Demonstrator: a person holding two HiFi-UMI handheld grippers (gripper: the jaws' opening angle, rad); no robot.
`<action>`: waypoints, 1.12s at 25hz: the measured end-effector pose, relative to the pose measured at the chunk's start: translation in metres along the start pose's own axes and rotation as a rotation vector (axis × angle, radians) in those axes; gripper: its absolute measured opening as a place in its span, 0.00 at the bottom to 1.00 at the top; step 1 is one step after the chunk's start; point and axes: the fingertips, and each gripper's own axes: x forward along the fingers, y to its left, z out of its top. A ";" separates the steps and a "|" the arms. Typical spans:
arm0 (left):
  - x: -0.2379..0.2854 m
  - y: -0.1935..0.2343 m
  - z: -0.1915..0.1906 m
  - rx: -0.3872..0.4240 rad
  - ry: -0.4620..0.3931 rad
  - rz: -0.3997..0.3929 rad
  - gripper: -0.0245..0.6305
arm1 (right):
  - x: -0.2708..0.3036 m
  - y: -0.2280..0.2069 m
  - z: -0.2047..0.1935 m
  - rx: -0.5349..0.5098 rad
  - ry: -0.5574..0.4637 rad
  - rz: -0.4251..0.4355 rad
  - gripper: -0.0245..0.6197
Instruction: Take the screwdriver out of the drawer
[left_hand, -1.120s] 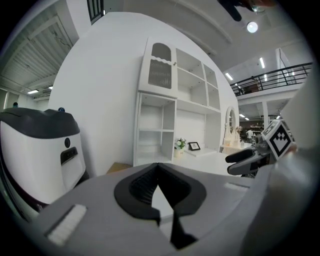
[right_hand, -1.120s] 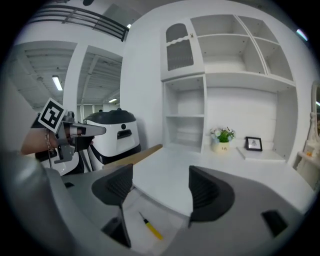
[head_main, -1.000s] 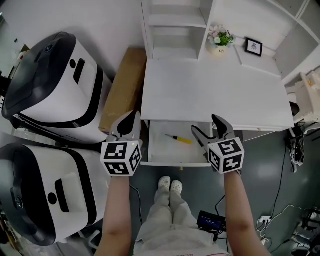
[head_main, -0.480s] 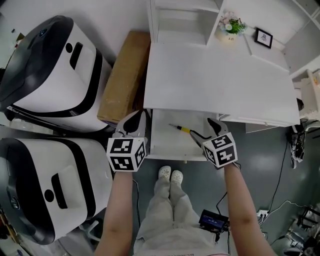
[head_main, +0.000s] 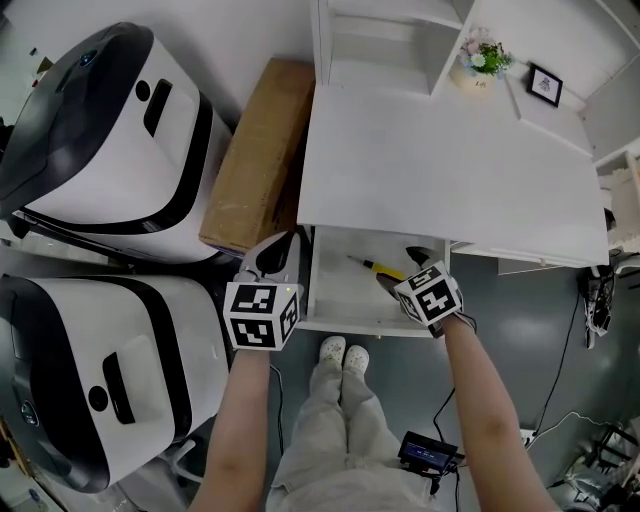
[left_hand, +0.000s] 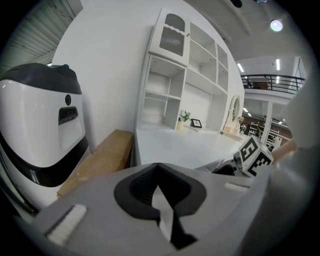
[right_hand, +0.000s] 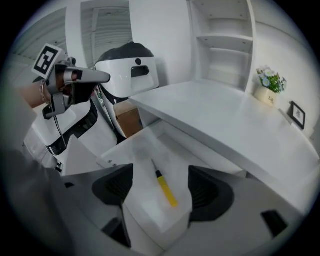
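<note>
Right tool (right_hand: 162, 191) hangs over the open drawer (head_main: 340, 302), jaws spread, with the yellow-handled screwdriver (right_hand: 167, 192) lying on the drawer floor between them. Left tool (left_hand: 159, 194), clenched on nothing, sits at the drawer's 9 o'clock.

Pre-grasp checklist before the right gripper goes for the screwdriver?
1. Drawer open: ok.
2. Screwdriver lying loose on the drawer floor, nothing on top of it: ok.
3. Right gripper jaws apart and empty: ok.
4. Yellow handle lined up between the jaws in the right gripper view: ok.
5. Left gripper out of the way, jaws together, empty, outside the drawer's left side: ok.
6. Gap left between the jaws and the handle: cannot tell.
</note>
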 end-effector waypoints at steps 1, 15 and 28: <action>0.002 0.000 -0.002 0.005 0.007 -0.001 0.04 | 0.007 0.000 -0.003 -0.007 0.016 0.009 0.59; 0.026 0.015 -0.022 -0.005 0.063 0.003 0.04 | 0.083 0.004 -0.050 -0.049 0.234 0.112 0.59; 0.036 0.025 -0.041 -0.024 0.090 0.008 0.04 | 0.117 -0.009 -0.079 -0.169 0.328 0.063 0.27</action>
